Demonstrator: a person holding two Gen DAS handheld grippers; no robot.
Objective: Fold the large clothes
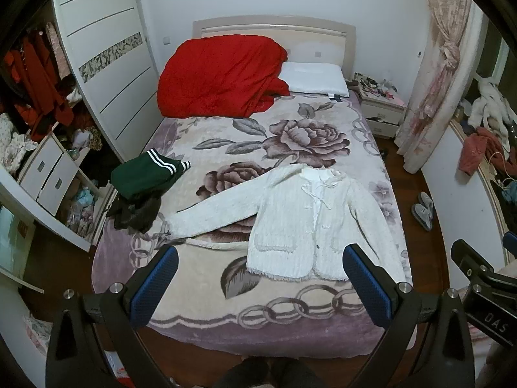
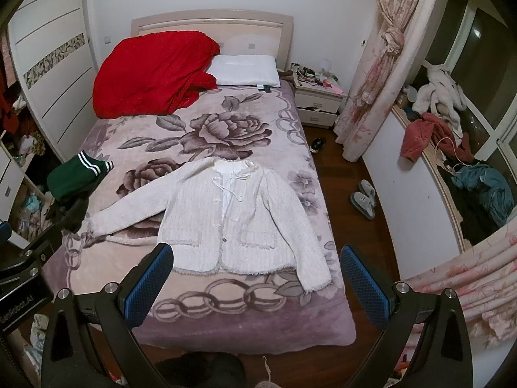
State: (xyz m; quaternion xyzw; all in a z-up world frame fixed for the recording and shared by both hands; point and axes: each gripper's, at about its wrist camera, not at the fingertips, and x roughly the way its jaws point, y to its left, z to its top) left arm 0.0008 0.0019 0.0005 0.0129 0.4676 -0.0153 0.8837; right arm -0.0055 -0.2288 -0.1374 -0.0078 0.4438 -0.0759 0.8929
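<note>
A white knit cardigan [image 1: 307,226] lies flat, front up, on the floral bed blanket [image 1: 226,291], its left sleeve stretched out to the left and its right sleeve along its side. It also shows in the right wrist view [image 2: 232,223]. My left gripper [image 1: 260,258] is open and empty, held above the foot of the bed, short of the cardigan's hem. My right gripper [image 2: 257,257] is open and empty too, above the hem's near edge. A folded green garment with white stripes [image 1: 145,177] sits on dark clothes [image 1: 135,213] at the bed's left edge.
A red quilt [image 1: 219,74] and a white pillow [image 1: 315,77] lie at the head of the bed. A wardrobe [image 1: 106,64] stands left, a nightstand [image 1: 381,106] and curtain [image 1: 436,74] right. Slippers [image 2: 363,199] lie on the wood floor. Clothes [image 2: 433,123] pile on the windowsill.
</note>
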